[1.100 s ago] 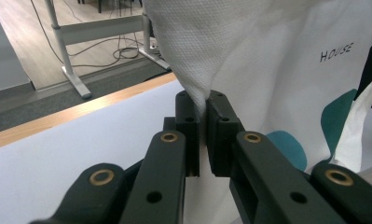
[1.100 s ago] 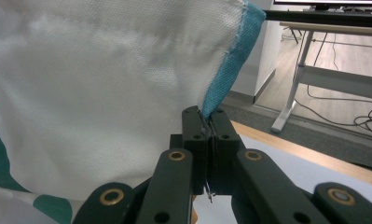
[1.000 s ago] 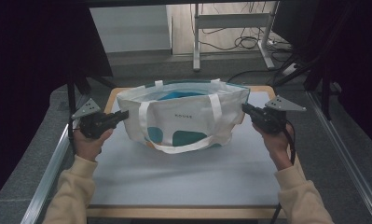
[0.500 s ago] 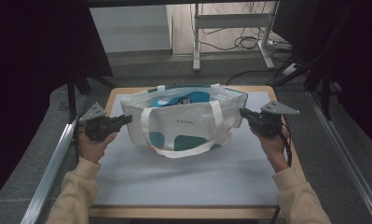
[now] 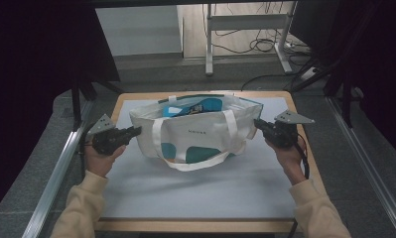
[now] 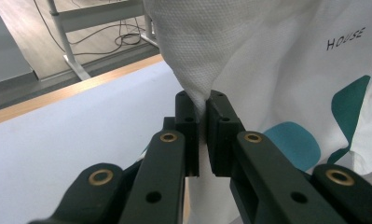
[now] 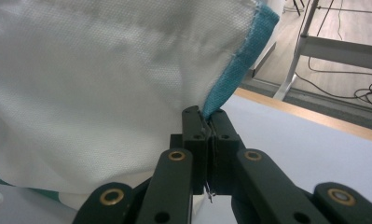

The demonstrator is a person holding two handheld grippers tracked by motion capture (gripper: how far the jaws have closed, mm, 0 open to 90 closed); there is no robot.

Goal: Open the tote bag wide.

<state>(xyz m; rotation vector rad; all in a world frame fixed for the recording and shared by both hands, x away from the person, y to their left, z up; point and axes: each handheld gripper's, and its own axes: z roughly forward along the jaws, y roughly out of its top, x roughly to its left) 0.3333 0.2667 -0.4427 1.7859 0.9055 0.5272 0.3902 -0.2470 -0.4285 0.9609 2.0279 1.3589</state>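
Observation:
A white tote bag (image 5: 195, 131) with teal patches and white handles stands in the middle of the table, its mouth open. My left gripper (image 5: 136, 130) is shut on the bag's left side edge; in the left gripper view the white fabric (image 6: 193, 51) is pinched between the two black jaws of the left gripper (image 6: 203, 105). My right gripper (image 5: 257, 123) is shut on the bag's right side edge, where the teal lining (image 7: 244, 56) runs down into the right gripper (image 7: 207, 119). The bag hangs stretched between the two grippers.
The pale mat (image 5: 205, 188) covers a wooden table (image 5: 195, 225) with free room in front of the bag. Metal rails (image 5: 54, 178) run along both sides. A desk frame (image 5: 245, 29) and cables lie on the floor beyond the far edge.
Both grippers, holding the bag's side edges, have come toward the person and slightly lower. The bag has moved with them toward the table's middle.

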